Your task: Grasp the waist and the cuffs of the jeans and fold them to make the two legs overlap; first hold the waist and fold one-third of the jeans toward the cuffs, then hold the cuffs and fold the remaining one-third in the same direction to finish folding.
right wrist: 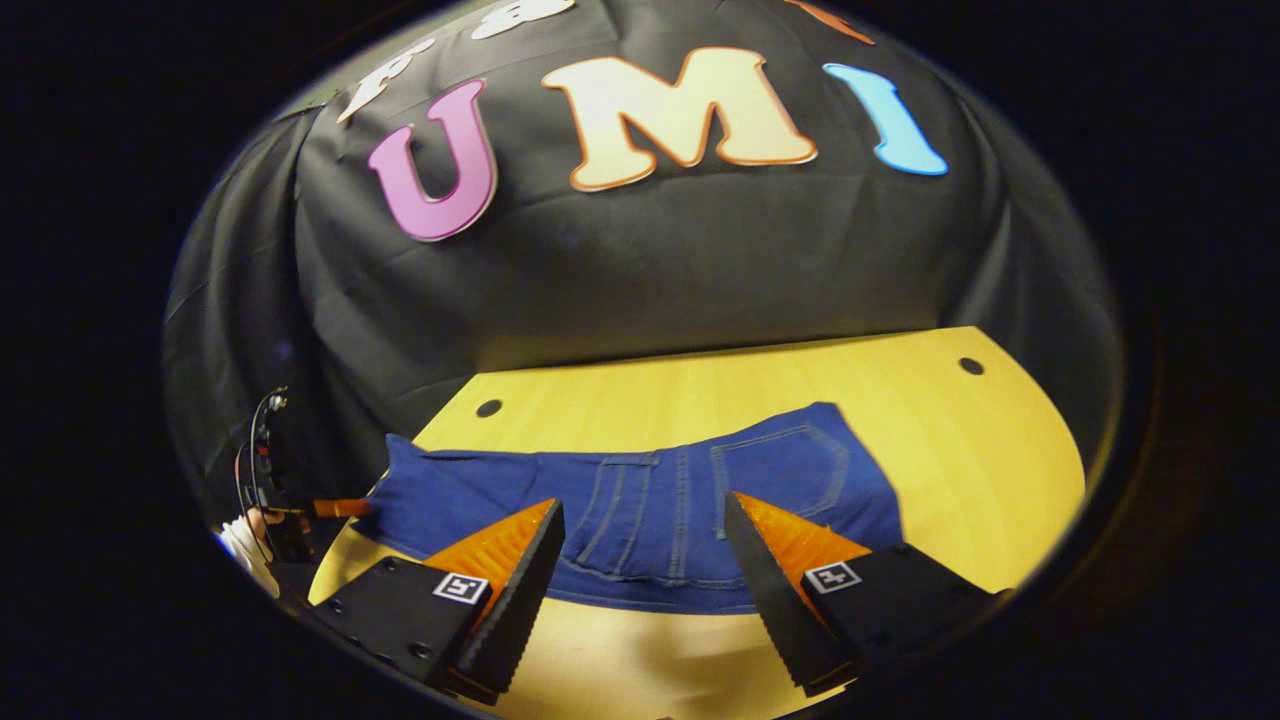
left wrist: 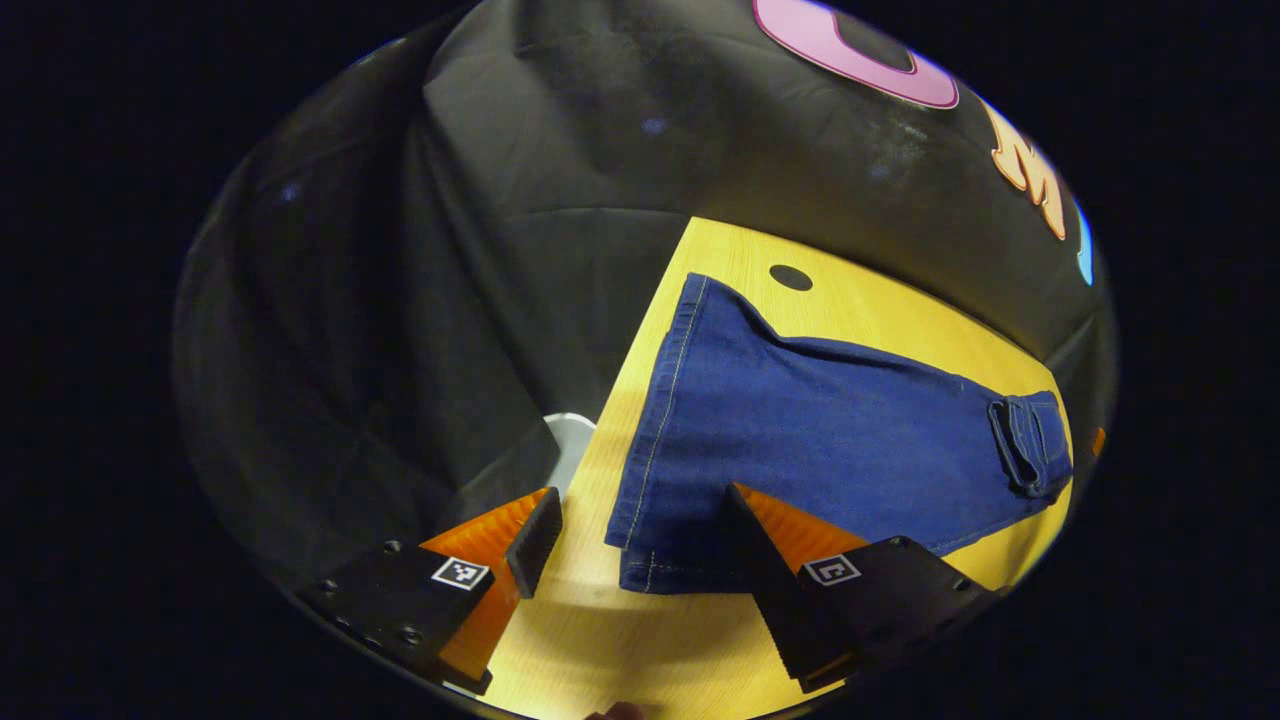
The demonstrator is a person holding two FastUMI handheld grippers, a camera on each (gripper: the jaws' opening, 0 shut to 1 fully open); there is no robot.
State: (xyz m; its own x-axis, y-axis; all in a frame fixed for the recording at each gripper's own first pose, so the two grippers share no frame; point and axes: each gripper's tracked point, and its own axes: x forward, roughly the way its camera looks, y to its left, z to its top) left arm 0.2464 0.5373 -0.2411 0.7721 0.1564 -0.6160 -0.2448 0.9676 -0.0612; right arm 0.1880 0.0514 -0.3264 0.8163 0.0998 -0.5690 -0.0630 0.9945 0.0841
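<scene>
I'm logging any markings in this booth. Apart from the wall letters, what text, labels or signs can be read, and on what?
No readable words or numbers.
Left gripper: square black-and-white marker tags, patterns only, no text.
Right gripper: the same kind of tags.
Jeans: no legible label.

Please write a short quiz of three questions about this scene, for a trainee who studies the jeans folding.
1. True or false: the right gripper is shut on the waist of the jeans.
2. Which end of the jeans lies nearest to the left gripper? A) cuffs B) waist C) back pocket
3. Fill in: the jeans lie flat on the ______ table.

Key: 1. False; both grippers are open and hold nothing. 2. A; the cuffs lie between its fingers' tips. 3. Wooden.
</scene>
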